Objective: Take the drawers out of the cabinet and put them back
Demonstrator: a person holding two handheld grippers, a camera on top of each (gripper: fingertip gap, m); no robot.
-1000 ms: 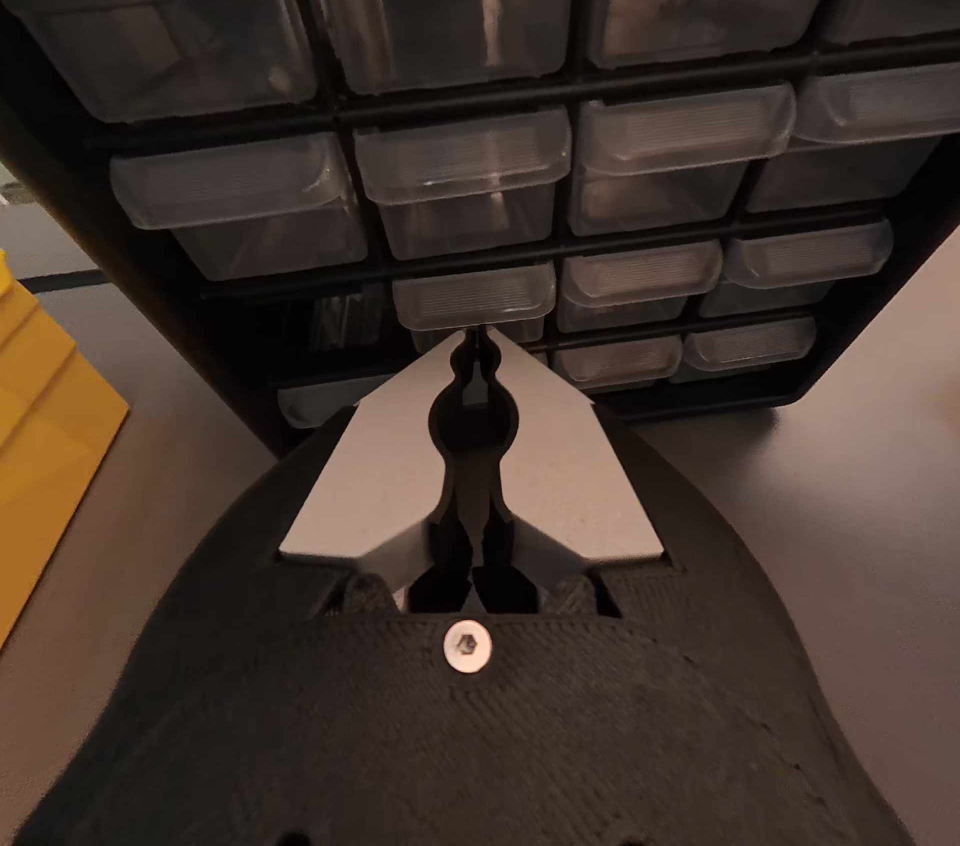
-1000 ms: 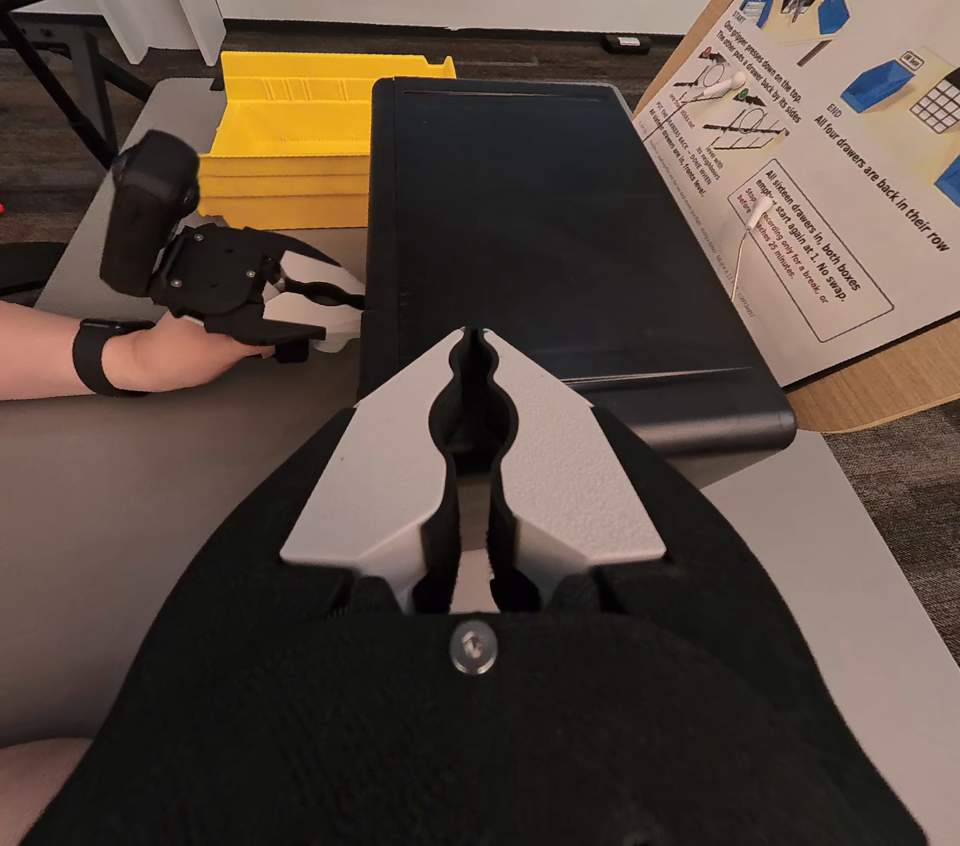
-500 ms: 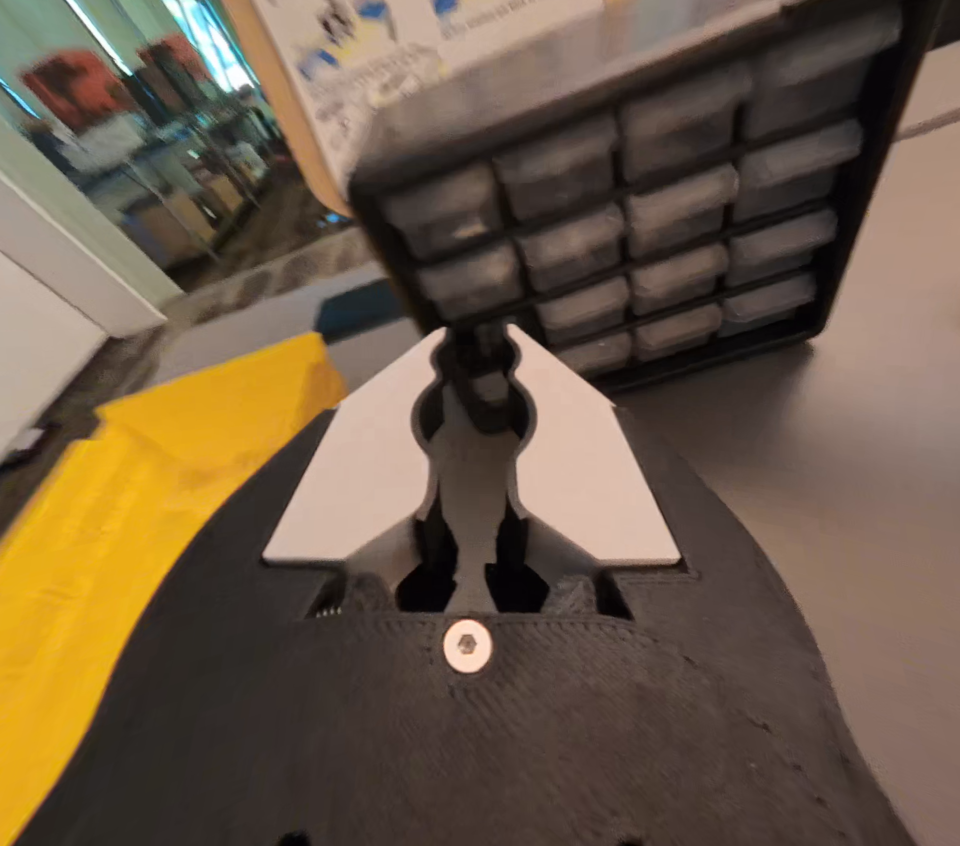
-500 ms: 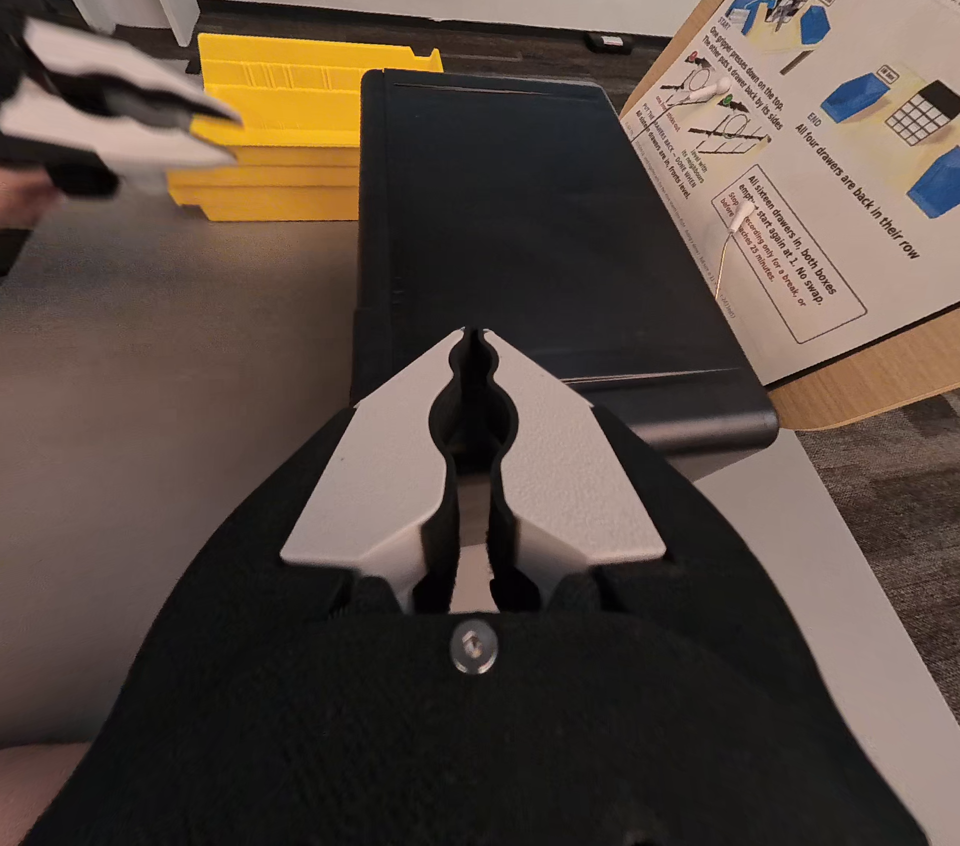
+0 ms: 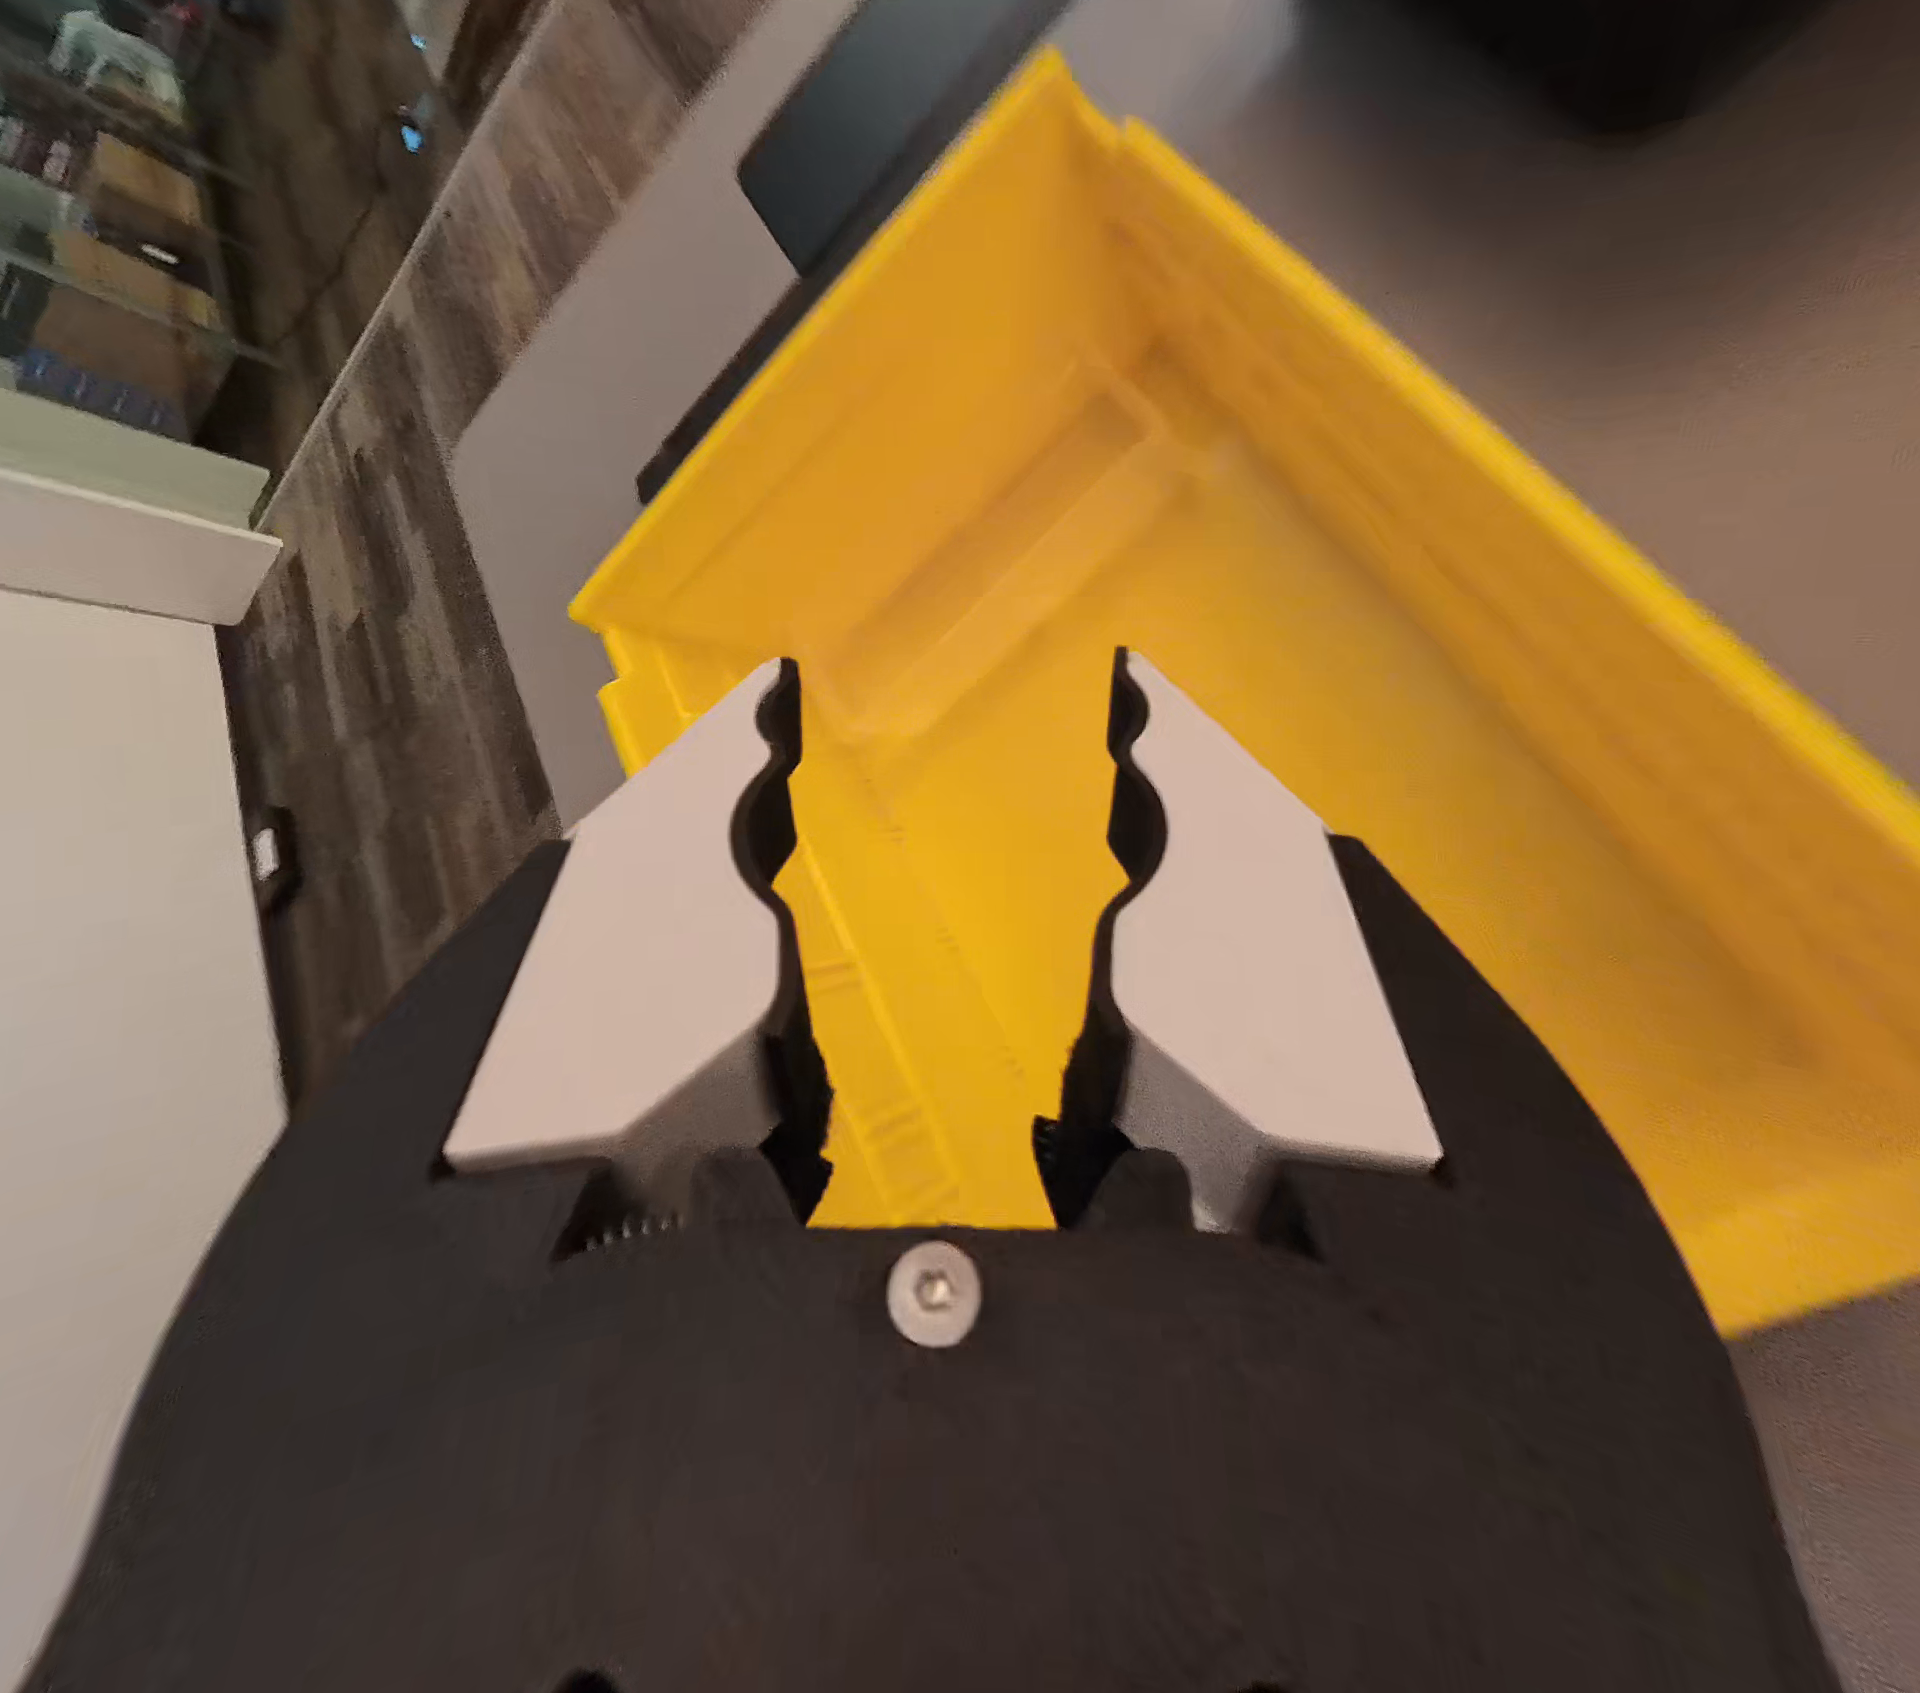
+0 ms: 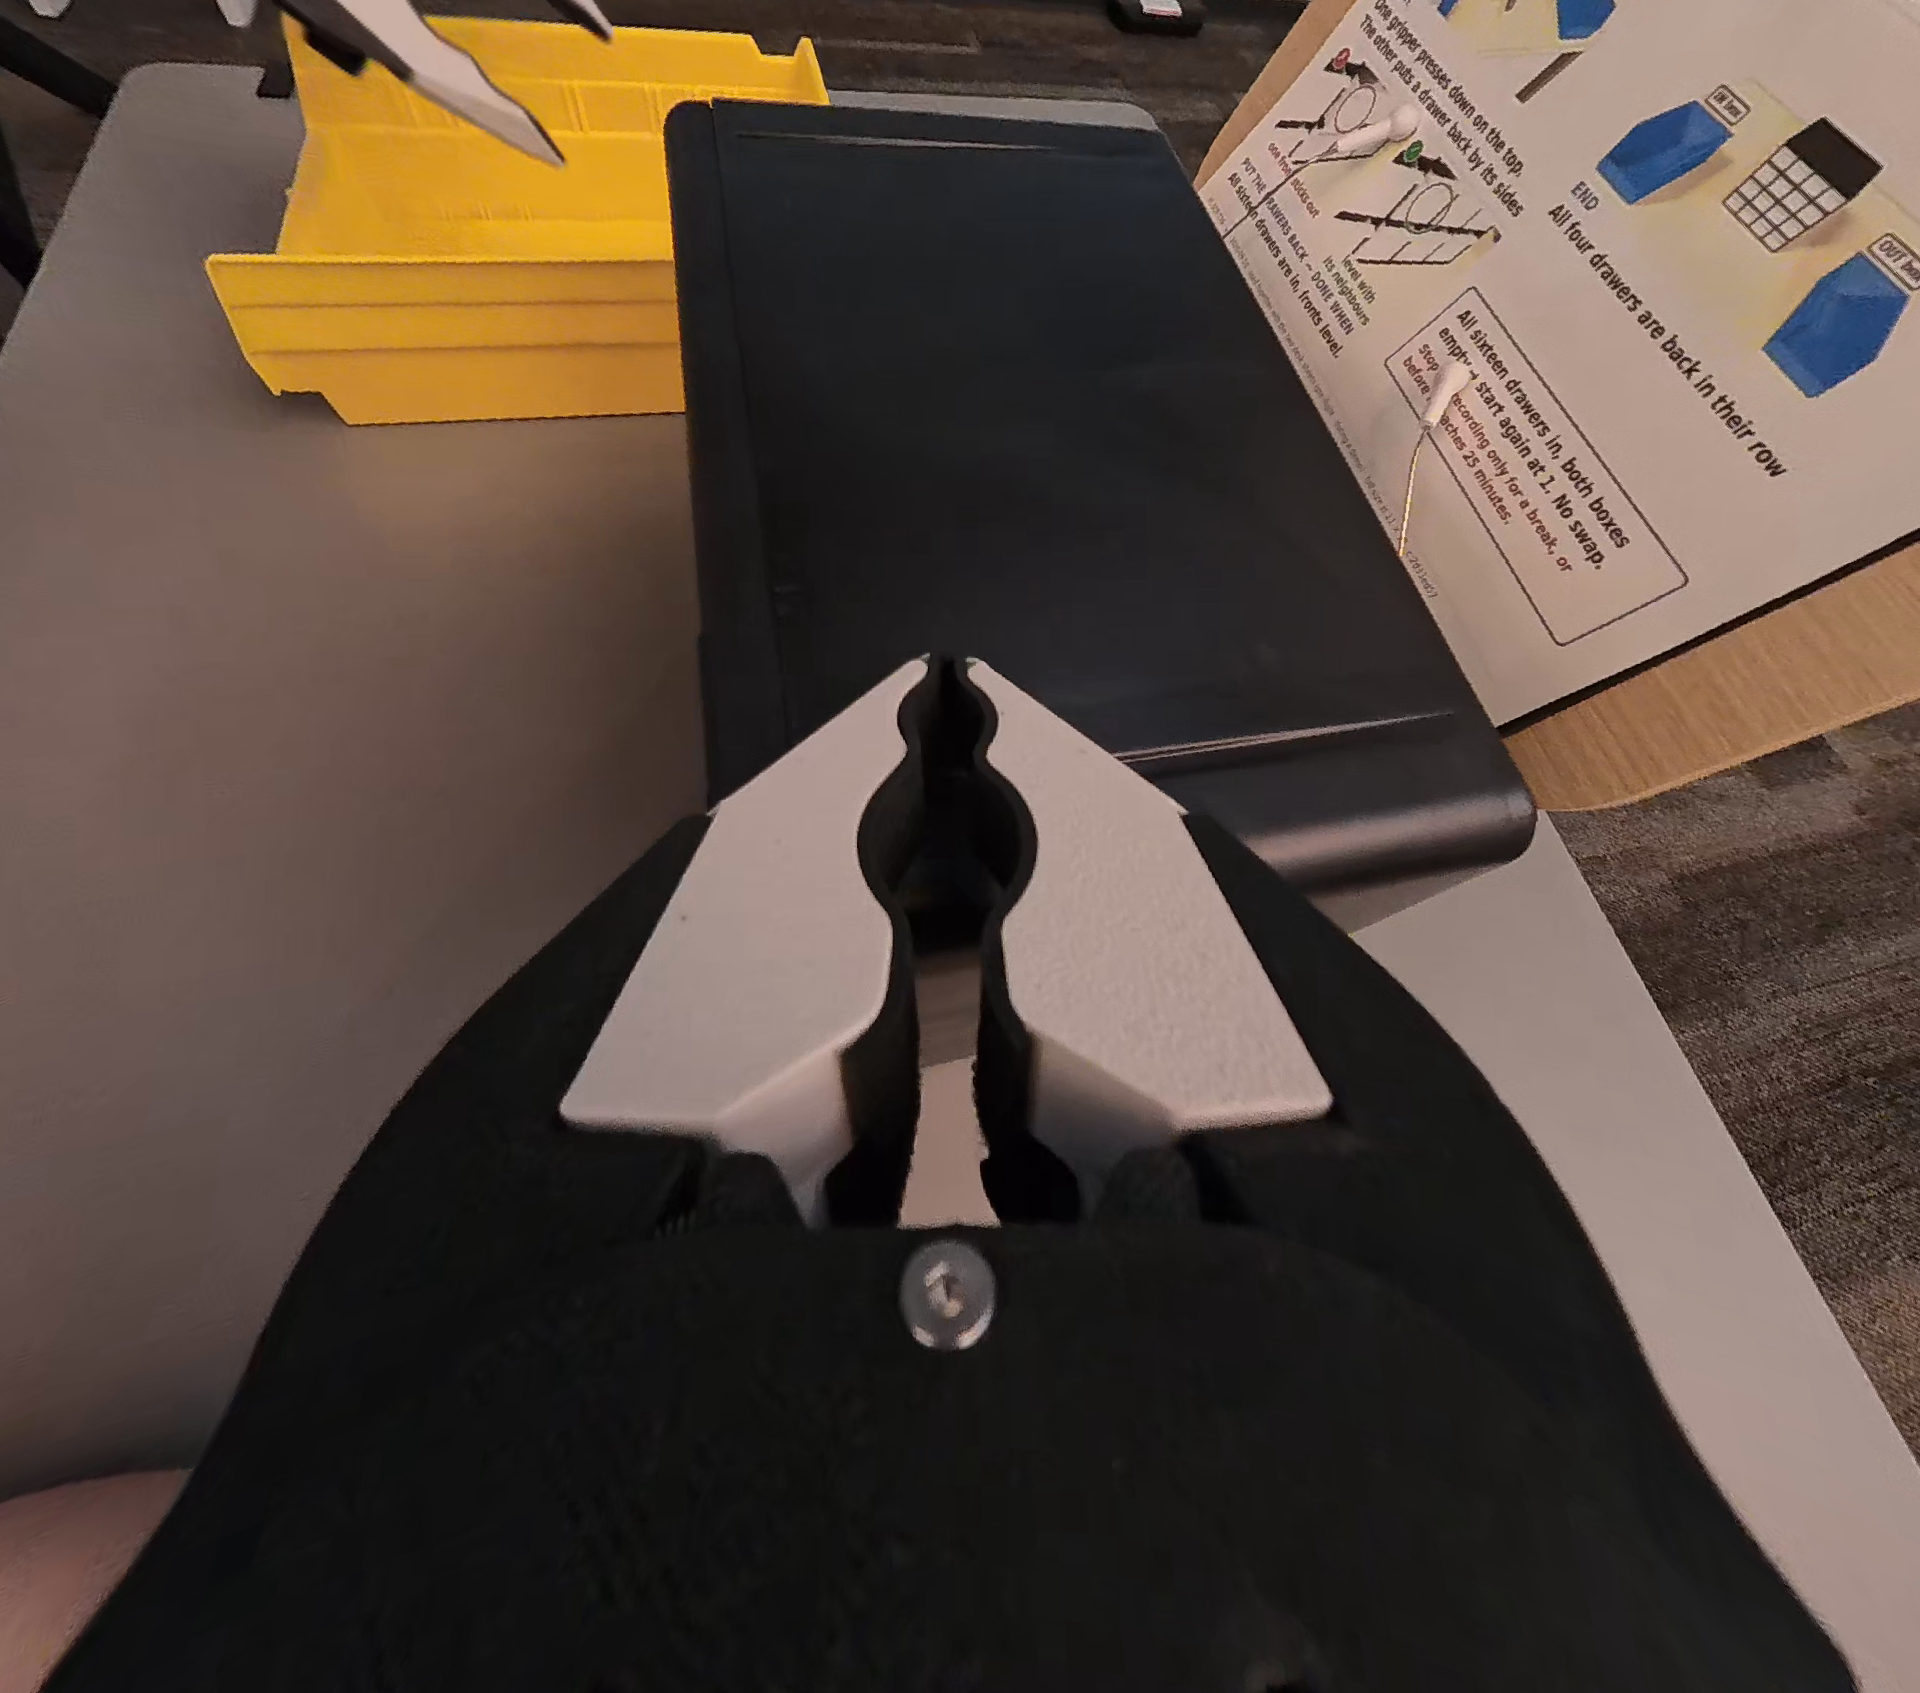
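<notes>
You held the left hand-held gripper (image 5: 951, 677) wide open, empty, over the yellow bin (image 5: 1299, 708); the right hand-held gripper (image 6: 943, 664), closed and empty, should have steadied the cabinet (image 6: 1039, 417).

Two hand-held grippers (image 6: 943, 667) (image 5: 951, 667), one black cabinet (image 6: 1039, 417), one yellow bin (image 6: 468, 272), one instruction poster (image 6: 1621, 189).

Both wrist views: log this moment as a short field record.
left gripper: jaws open, nothing between them, above the yellow bin
right gripper: jaws shut, nothing held, over the black cabinet
yellow bin: on the grey table, beside the cabinet, no drawer seen inside
cabinet: only its flat black side shows, drawer fronts out of view
instruction board: leaning beside the cabinet
</notes>
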